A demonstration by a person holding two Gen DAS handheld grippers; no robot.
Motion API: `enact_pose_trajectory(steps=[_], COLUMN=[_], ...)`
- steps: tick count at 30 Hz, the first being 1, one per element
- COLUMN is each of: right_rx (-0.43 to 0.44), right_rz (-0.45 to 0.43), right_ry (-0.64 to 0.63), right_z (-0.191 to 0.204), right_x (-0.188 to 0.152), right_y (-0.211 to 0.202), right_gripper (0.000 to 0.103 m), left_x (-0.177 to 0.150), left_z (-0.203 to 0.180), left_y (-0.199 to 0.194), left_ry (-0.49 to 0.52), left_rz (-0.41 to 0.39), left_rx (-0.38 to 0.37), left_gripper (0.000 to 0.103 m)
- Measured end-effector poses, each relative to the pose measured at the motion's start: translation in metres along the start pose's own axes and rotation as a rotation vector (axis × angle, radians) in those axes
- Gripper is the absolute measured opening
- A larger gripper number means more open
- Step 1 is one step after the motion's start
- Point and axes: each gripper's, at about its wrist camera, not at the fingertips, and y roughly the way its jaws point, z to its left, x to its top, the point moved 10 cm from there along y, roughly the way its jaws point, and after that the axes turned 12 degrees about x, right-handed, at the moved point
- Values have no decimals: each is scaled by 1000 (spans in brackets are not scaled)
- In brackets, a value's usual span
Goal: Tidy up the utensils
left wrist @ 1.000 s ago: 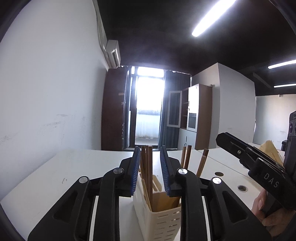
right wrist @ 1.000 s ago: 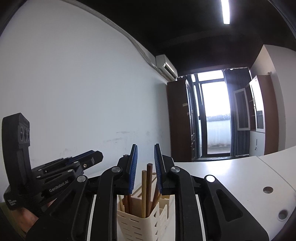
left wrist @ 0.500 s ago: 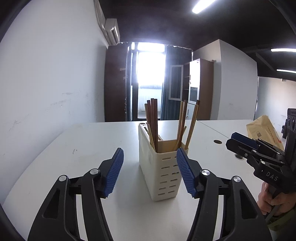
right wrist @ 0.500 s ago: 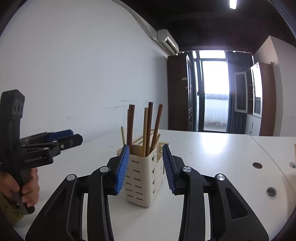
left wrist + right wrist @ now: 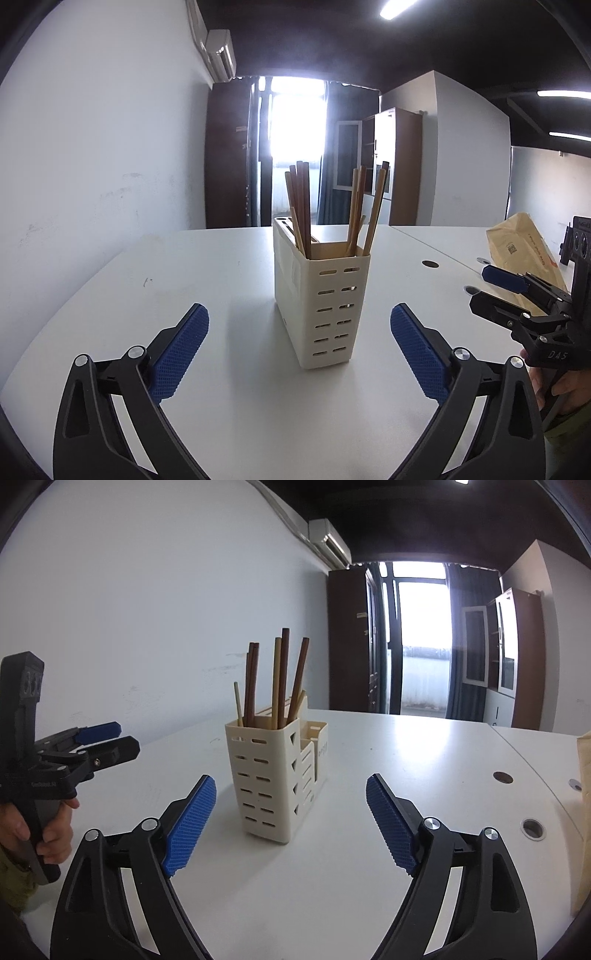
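Though elsewhere cropped, whole envelope [image 5: 524, 251] left-side.

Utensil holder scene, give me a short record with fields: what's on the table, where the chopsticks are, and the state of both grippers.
surface: white table
holder: cream slotted utensil holder, upright on the table
contents: wooden chopsticks standing in the holder
left gripper: open, empty, short of the holder
right gripper: open, empty, short of the holder
other: brown envelope at the table's right side
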Motion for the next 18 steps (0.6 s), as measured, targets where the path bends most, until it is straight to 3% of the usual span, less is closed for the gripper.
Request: enact_pose_trajectory(steps=[6, 18], right_rx=[5, 24], right_rz=[12, 22], right_ry=[-15, -13], right_z=[0, 1], right_x=[-4, -13], right_y=[2, 2], right_gripper=[93, 95], left_x=[-5, -7], left_z=[-2, -4], left_y=[4, -3], left_ry=[18, 57], left_rz=[10, -11], left_rx=[18, 32], left_gripper=[97, 97])
